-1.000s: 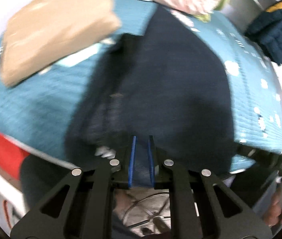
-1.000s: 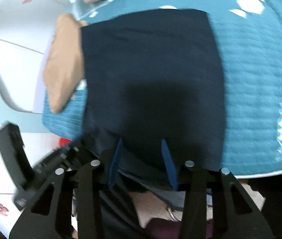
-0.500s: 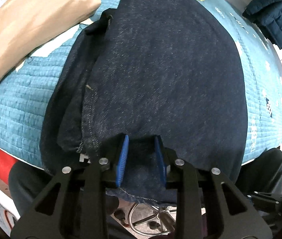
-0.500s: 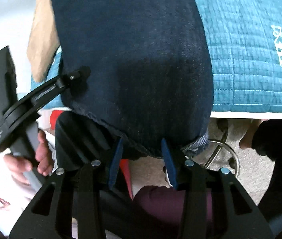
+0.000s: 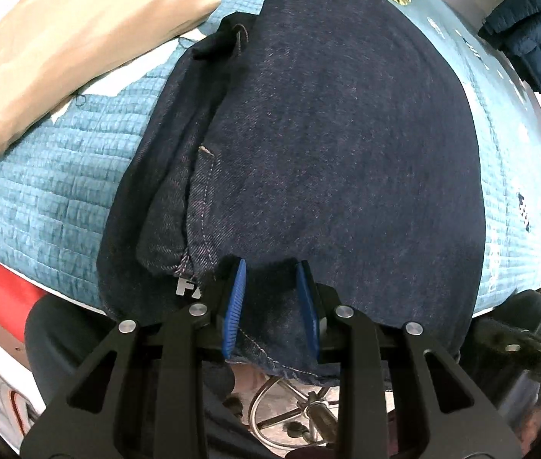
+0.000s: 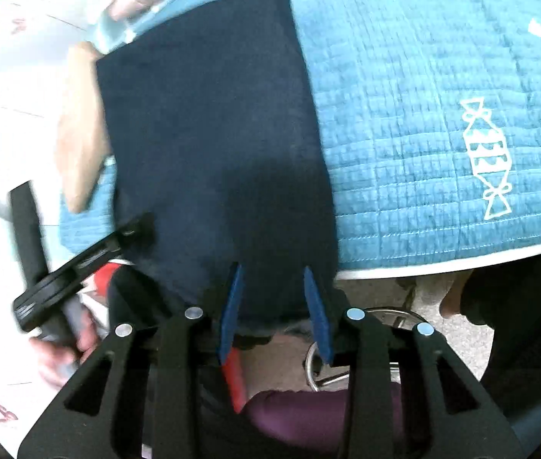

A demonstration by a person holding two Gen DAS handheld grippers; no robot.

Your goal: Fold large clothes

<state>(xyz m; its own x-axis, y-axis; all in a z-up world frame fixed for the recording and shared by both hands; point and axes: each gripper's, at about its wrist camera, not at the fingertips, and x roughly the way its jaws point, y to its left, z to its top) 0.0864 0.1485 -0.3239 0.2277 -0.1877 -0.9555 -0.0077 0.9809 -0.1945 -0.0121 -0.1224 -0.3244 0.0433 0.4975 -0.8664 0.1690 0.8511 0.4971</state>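
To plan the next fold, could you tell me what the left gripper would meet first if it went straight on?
Most likely the dark jeans: their near edge already lies between the left gripper fingers, with the teal quilt beneath.

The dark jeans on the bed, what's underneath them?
The dark jeans lie on a teal quilted bedspread, which shows around them; their near edge overhangs the bed. A tan pillow sits beside them. Whatever lies directly beneath the denim is covered.
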